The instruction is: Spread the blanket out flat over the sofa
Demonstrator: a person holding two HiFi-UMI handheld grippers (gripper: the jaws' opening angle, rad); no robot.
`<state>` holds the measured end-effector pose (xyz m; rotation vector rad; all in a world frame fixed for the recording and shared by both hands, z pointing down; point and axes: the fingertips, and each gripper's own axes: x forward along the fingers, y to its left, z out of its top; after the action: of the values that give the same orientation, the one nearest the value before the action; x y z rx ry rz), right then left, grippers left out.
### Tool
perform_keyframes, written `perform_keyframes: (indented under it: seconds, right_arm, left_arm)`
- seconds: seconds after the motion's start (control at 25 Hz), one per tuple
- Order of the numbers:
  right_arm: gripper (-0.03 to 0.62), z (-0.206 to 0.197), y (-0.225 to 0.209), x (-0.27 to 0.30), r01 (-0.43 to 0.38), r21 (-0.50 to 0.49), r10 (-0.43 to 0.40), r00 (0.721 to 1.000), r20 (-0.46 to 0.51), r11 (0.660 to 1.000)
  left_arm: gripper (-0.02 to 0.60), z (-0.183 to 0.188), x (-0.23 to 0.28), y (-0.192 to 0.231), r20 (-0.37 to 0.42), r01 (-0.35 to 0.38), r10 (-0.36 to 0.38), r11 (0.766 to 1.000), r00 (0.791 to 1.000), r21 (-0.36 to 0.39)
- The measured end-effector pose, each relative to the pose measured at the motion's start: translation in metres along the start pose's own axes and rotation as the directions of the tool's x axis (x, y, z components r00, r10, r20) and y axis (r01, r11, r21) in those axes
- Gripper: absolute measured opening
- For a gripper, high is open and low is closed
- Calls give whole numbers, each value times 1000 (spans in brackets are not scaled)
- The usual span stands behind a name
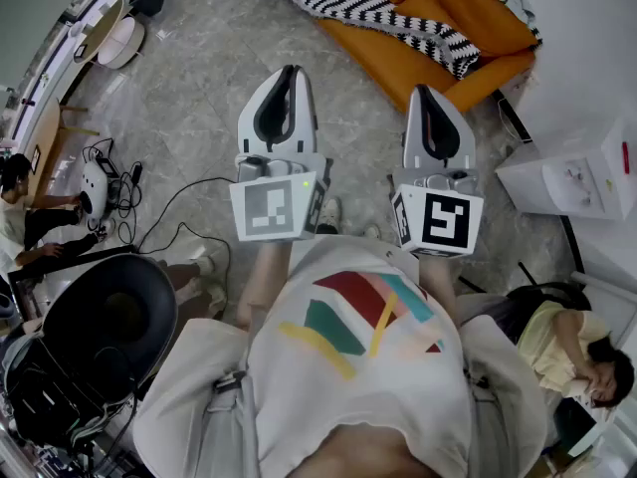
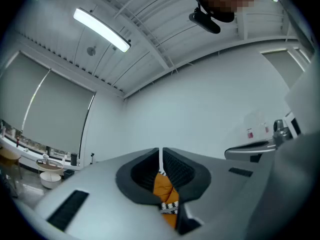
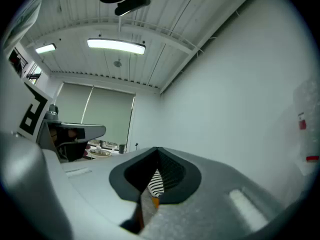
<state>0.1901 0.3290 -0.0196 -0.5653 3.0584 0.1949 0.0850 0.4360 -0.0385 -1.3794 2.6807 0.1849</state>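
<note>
An orange sofa (image 1: 448, 13) stands at the top right of the head view. A black-and-white patterned blanket (image 1: 348, 3) lies bunched across its near edge and trails onto the floor. Both grippers are held up in front of my chest, well short of the sofa. My left gripper (image 1: 291, 70) is shut with nothing in it, and so is my right gripper (image 1: 423, 90). In the left gripper view the jaws meet at the left gripper's tips (image 2: 160, 151), and orange sofa (image 2: 164, 186) shows below them. The right gripper (image 3: 159, 151) shows a strip of blanket (image 3: 156, 181) beyond it.
A white cabinet (image 1: 577, 172) stands at the right. A person (image 1: 567, 352) sits low on the right, another person (image 1: 20, 212) at the left. A black chair (image 1: 109, 317) is at the lower left. Cables (image 1: 174, 202) run over the grey floor.
</note>
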Motion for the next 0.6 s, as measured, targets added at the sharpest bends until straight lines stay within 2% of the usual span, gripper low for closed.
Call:
perform_keyframes:
  seconds: [0.6]
  right_arm:
    - [5,-9,29,18,-48,-22,48,998,-37,999]
  left_arm:
    - [32,-13,3,24,-23,-9,9,1000,1000,-15]
